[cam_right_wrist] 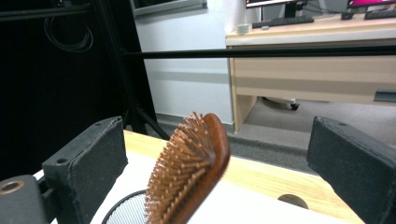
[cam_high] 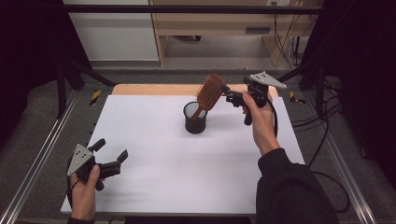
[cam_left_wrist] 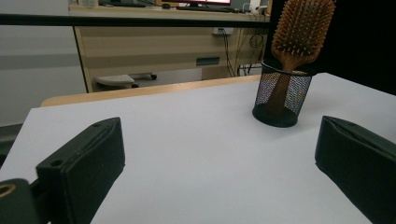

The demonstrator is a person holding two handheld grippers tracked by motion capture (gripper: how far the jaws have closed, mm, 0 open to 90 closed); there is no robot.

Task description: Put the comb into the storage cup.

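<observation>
— What worries you here?

— The hairbrush [cam_high: 209, 92] stands handle-down in the black mesh cup [cam_high: 194, 118], leaning toward my right side, its bristled head well above the rim. The cup sits on the white table [cam_high: 154, 163], toward the far edge. My right tongs [cam_high: 228, 96] are spread wide just beside the head, gripping nothing. In the right gripper view the brush [cam_right_wrist: 187, 175] lies between the jaws, touching neither as far as I can tell.

— So what could go wrong?

— The cup looks light and the brush tall and top-heavy. If I nudge the head sideways with one jaw, I expect the brush to lever against the rim and tip the cup over, or drag it along the table.

— And if you close on it?

— The bristles could give under a jaw, so the grip might slip or twist. I would rather catch the wooden edges squarely.

— Your other hand?

— My left tongs [cam_high: 111, 157] hang wide and empty over the near left corner, well apart from the cup [cam_left_wrist: 280, 99], too far to steady it.
</observation>
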